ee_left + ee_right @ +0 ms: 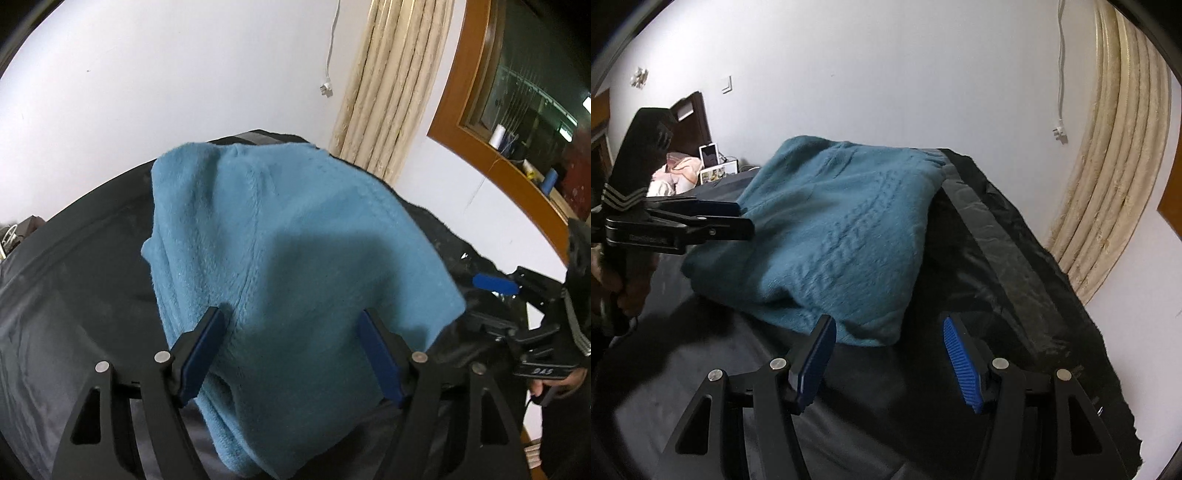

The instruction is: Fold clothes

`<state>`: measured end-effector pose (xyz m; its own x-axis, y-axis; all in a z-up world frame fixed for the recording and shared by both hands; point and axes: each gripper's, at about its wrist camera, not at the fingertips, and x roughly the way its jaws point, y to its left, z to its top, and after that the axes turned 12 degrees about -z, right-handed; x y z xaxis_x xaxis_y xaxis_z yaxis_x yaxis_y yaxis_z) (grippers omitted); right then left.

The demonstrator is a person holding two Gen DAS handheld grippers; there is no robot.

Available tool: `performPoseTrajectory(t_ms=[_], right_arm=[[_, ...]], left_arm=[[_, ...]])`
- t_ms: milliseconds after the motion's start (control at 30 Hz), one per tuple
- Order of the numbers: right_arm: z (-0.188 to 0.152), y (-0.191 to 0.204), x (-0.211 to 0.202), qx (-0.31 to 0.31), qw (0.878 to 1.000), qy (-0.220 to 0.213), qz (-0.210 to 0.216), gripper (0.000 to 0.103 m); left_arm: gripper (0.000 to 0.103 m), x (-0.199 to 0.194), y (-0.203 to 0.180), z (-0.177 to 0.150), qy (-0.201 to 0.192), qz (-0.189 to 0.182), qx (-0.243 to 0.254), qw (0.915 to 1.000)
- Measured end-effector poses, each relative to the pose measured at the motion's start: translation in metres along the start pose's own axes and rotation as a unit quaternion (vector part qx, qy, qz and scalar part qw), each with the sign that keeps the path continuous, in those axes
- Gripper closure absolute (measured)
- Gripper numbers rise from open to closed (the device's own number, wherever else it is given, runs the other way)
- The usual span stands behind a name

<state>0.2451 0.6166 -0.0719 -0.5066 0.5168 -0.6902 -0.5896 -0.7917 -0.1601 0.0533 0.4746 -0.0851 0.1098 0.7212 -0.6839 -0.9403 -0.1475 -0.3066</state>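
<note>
The folded blue sweater (pixel 280 266) lies on the black cloth (pixel 74 288), just ahead of both tongs. The left gripper (pixel 295 354) and right gripper (pixel 888 363) gape wide, holding nothing. Only the right view shows its cable knit; only the left, a window (pixel 524 92).

Blue sweater (pixel 288 258): near end cut off by the bottom edge in the left wrist view; underside hidden against the black sheet (pixel 1015 258).
Left gripper (pixel 738 218): fingertips overlap the sweater's left side; contact cannot be told.
Hand (pixel 626 291) left of the sweater: mostly hidden behind the gripper handle.
Small pictures (pixel 714 162) behind the sweater: too small to read.
</note>
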Motion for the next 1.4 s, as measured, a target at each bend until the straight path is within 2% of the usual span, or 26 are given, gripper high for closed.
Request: performPoseTrajectory(t_ms=[133, 233, 300, 367, 500, 667, 867, 967, 1067, 1133, 1267, 1333, 1400], right_arm=[[0.002, 0.007, 0.016, -0.009, 0.999, 0.018, -0.028, 0.04], [0.006, -0.005, 0.029, 0.025, 0.998, 0.028, -0.048, 0.04], [0.006, -0.02, 0.035, 0.055, 0.996, 0.038, -0.056, 0.032], [0.002, -0.031, 0.043, 0.078, 0.994, 0.053, -0.058, 0.029], [0.0, -0.031, 0.048, 0.079, 0.993, 0.061, -0.065, 0.029], [0.003, -0.024, 0.026, 0.061, 0.996, 0.037, -0.048, 0.029], [0.027, -0.018, -0.019, 0.086, 0.995, -0.049, 0.014, 0.028], [0.046, 0.01, -0.014, 0.053, 0.996, -0.066, 0.025, 0.028], [0.053, 0.042, 0.006, 0.011, 0.998, -0.05, 0.027, 0.028], [0.051, 0.058, 0.024, -0.01, 0.999, -0.024, 0.021, 0.027], [0.036, 0.078, 0.037, -0.032, 0.999, -0.005, 0.0, 0.012], [0.03, 0.085, 0.035, -0.041, 0.999, -0.003, -0.013, 0.011], [0.03, 0.085, 0.034, -0.037, 0.999, -0.002, -0.011, 0.011]], left_arm=[[0.025, 0.01, -0.007, -0.009, 0.016, 0.033, 0.03, 0.9989], [0.025, 0.014, -0.015, -0.016, 0.02, 0.057, 0.059, 0.9964], [0.026, 0.014, -0.015, -0.02, 0.017, 0.055, 0.059, 0.9966], [0.026, 0.012, -0.012, -0.022, 0.012, 0.047, 0.057, 0.9972], [0.026, 0.009, -0.01, -0.027, 0.003, 0.041, 0.058, 0.9975], [0.026, 0.007, -0.007, -0.032, -0.006, 0.039, 0.058, 0.9975], [0.025, -0.006, 0.004, -0.037, -0.037, 0.003, 0.045, 0.9983], [0.025, -0.011, 0.011, -0.036, -0.042, -0.021, 0.031, 0.9984], [0.024, -0.018, 0.02, -0.032, -0.041, -0.052, 0.01, 0.9978], [0.024, -0.026, 0.031, -0.028, -0.042, -0.083, -0.016, 0.9955], [0.023, -0.04, 0.054, -0.011, -0.067, -0.139, -0.089, 0.984], [0.023, -0.045, 0.066, 0.0, -0.083, -0.157, -0.12, 0.9767], [0.022, -0.044, 0.069, 0.016, -0.093, -0.168, -0.128, 0.973]])
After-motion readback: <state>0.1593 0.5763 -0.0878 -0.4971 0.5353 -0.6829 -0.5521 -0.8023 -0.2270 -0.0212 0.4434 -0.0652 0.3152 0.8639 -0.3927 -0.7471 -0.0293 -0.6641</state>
